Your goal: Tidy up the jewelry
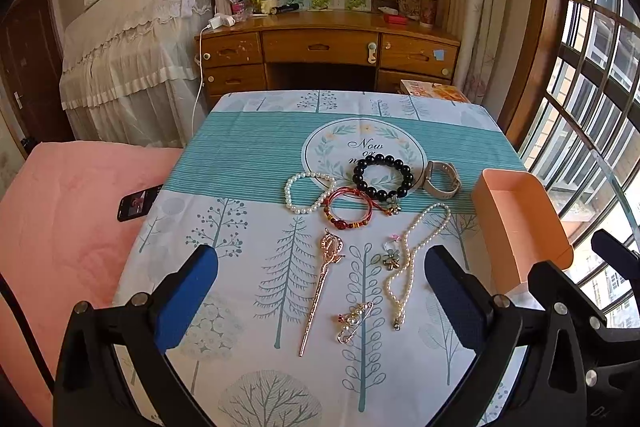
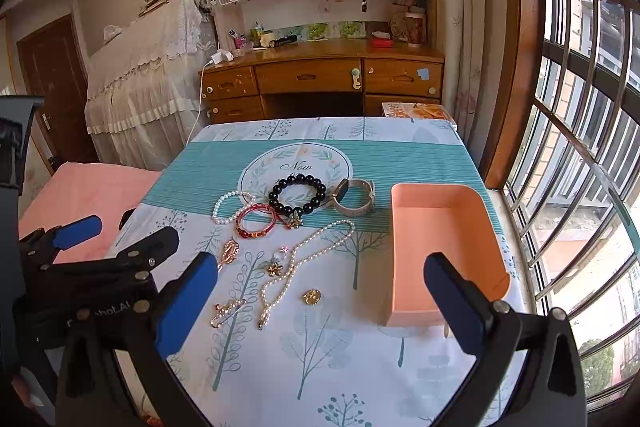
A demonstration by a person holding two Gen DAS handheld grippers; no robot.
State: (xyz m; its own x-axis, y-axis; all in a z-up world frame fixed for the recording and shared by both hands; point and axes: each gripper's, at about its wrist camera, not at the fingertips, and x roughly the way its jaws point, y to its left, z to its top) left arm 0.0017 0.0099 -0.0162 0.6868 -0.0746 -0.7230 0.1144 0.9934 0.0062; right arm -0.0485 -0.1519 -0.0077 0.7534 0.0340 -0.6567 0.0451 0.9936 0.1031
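Jewelry spread on worktop (image 2: 320,367) beside peach box (image 2: 440,227) (nothing inside); left gripper (image 1: 320,291) and right gripper (image 2: 320,291) jaws both wide, holding nothing.

Left gripper (image 1: 321,285): black plastic frame w/ round silver screws at the joints, two fingers (image 1: 186,297) faced w/ blue pads, the right pad darker navy w/ fine dotted texture. Right gripper (image 2: 321,301): same build, black frame, silver screws, bright blue pad on one finger, navy on the other. White lettering on left gripper's body, partly hidden, not legible.
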